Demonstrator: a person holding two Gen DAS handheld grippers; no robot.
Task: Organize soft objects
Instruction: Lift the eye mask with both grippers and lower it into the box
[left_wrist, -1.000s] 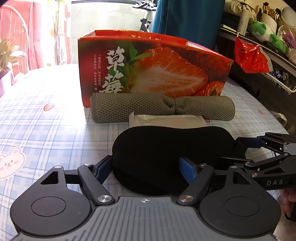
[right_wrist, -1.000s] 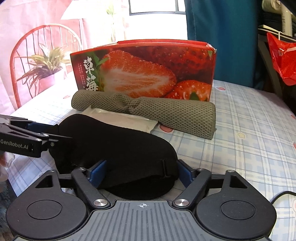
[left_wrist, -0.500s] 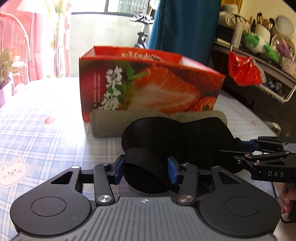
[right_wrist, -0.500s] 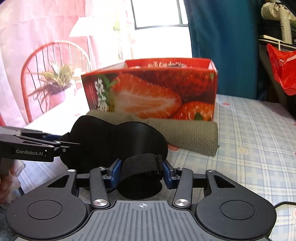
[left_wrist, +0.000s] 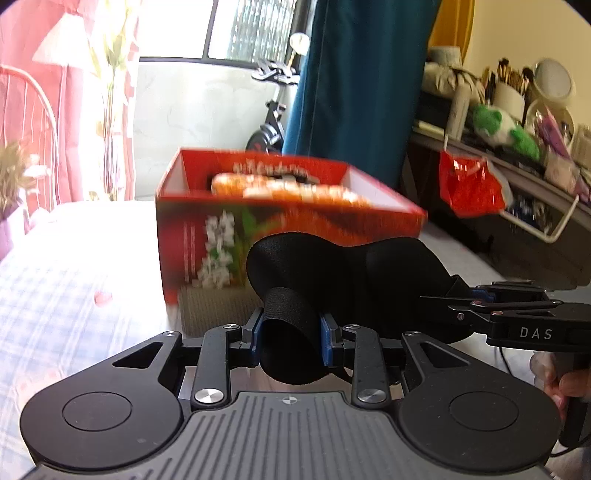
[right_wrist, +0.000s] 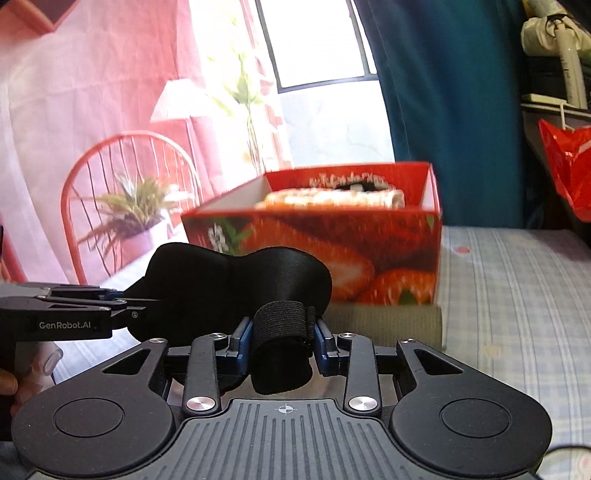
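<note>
Black sleep mask (left_wrist: 354, 273) hangs clear of the tabletop (right_wrist: 517, 280) because our left gripper (left_wrist: 290, 332) and right gripper (right_wrist: 282, 332), jaws having just closed, each pinch one end, ready for the strawberry box (right_wrist: 369, 229).

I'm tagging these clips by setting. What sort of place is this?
Most likely a lived-in home, perhaps a dining corner: a table with a checked cloth, a red wire chair with a potted plant by curtained windows, and a cluttered shelf of brushes and toys.

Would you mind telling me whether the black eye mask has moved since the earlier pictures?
Yes. The black eye mask has risen: it lay flat on the tablecloth before the strawberry box; now both grippers, jaws just closed on its ends, hold it up against the box's front.
</note>
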